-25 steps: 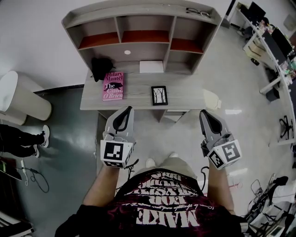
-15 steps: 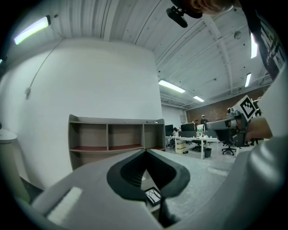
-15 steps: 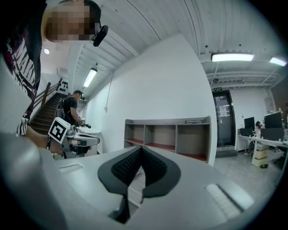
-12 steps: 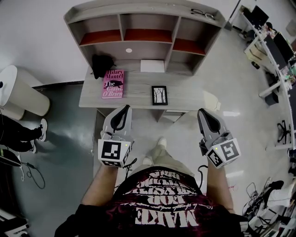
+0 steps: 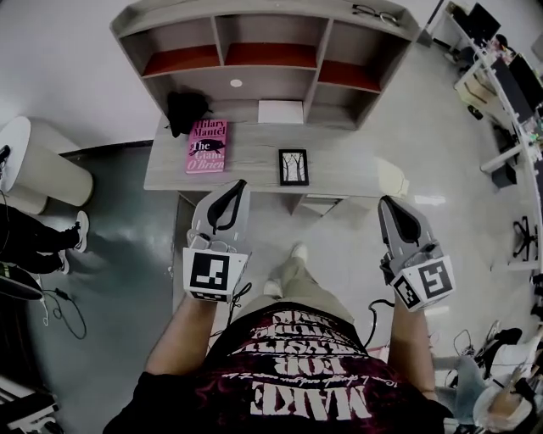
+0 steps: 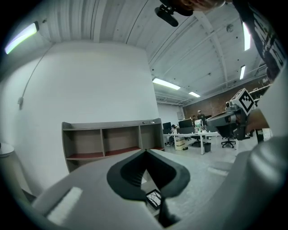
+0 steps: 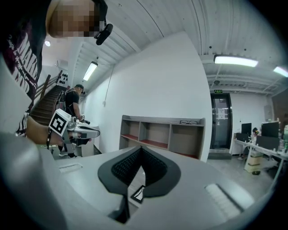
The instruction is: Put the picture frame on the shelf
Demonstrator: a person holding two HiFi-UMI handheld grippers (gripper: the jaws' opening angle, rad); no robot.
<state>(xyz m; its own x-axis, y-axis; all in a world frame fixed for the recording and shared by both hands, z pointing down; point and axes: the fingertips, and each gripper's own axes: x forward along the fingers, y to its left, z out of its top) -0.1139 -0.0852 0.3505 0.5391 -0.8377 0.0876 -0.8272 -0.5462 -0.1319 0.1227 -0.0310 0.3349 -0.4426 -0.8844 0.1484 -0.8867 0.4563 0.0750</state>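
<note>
The small black picture frame (image 5: 293,167) lies flat on the grey desk (image 5: 348,174), right of centre near the front edge. Behind it stands the grey shelf (image 5: 263,17) with open compartments on orange-red boards. My left gripper (image 5: 237,186) is shut and empty, its tip at the desk's front edge, left of the frame. My right gripper (image 5: 388,203) is also shut and empty, held just short of the desk's right end. The frame (image 6: 154,197) shows below the closed jaws in the left gripper view, and the frame (image 7: 137,194) likewise in the right gripper view.
A pink book (image 5: 208,146), a black object (image 5: 187,110) and a white box (image 5: 280,112) lie on the desk. Glasses (image 5: 376,13) rest on the shelf top. A white bin (image 5: 38,174) and another person's legs (image 5: 34,250) are left; office desks (image 5: 509,85) right.
The person has stepped towards the desk. Both grippers sit a little nearer to it, the left tip now over its front edge. Both jaws stay shut.
</note>
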